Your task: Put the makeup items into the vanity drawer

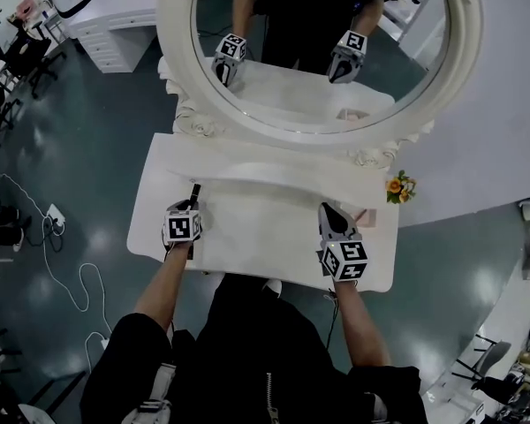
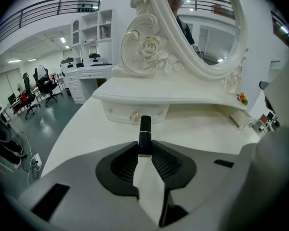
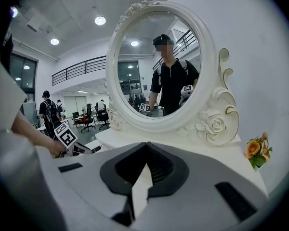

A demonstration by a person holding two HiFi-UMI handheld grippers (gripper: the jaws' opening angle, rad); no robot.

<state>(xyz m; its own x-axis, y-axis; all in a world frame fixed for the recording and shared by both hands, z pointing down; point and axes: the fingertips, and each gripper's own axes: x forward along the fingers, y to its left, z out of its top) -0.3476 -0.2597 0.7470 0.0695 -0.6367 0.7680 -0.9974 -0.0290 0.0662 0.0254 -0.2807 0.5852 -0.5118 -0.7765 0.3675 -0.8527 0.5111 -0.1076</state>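
A black lipstick tube [image 2: 144, 134] with a gold band stands up between the pads of my left gripper [image 2: 144, 147], which is shut on its lower end. In the head view that gripper [image 1: 193, 205] is over the left part of the white vanity top [image 1: 265, 232], with the tube [image 1: 194, 192] pointing at the mirror. Straight ahead of it is the small vanity drawer [image 2: 119, 113] with a crystal knob [image 2: 135, 116], closed. My right gripper [image 1: 329, 210] hovers over the right part of the top, its jaws [image 3: 145, 147] shut with nothing between them.
A large oval mirror [image 1: 318, 51] in a carved white frame rises behind the shelf. A small pale pink item [image 1: 364, 216] lies beside the right gripper. Orange flowers [image 1: 397, 186] sit at the right end of the shelf. Cables [image 1: 53, 223] trail over the floor at left.
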